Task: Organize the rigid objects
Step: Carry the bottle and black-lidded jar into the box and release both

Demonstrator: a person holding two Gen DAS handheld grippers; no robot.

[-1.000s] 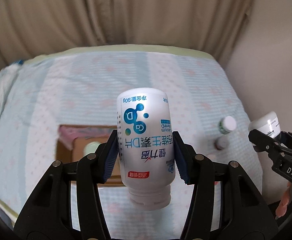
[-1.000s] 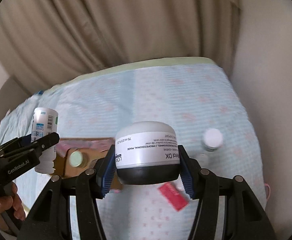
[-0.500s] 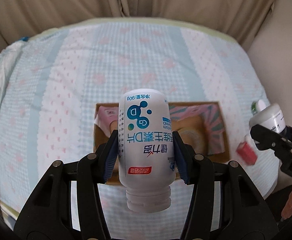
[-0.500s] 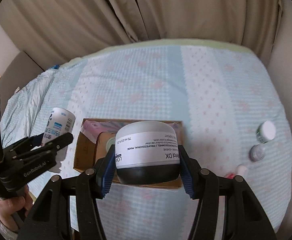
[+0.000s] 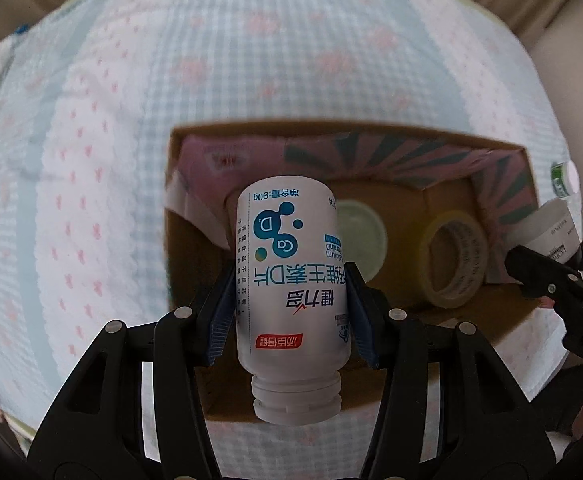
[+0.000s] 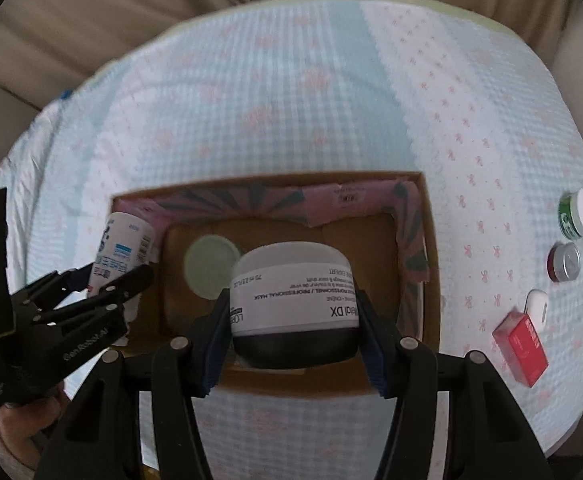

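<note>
My left gripper is shut on a white calcium tablet bottle, held upside down over the left part of an open cardboard box. My right gripper is shut on a white and black cream jar, held above the same box. Each gripper shows in the other's view: the left gripper with its bottle, the right gripper with its jar. Inside the box lie a pale green lid and a roll of tape.
The box sits on a bed with a blue and pink checked cover. To its right lie a green jar with a white lid, a small red jar with a silver lid, a white case and a red box.
Both grippers have come down closer over the box with their loads still held. The box now fills the middle of both views.
</note>
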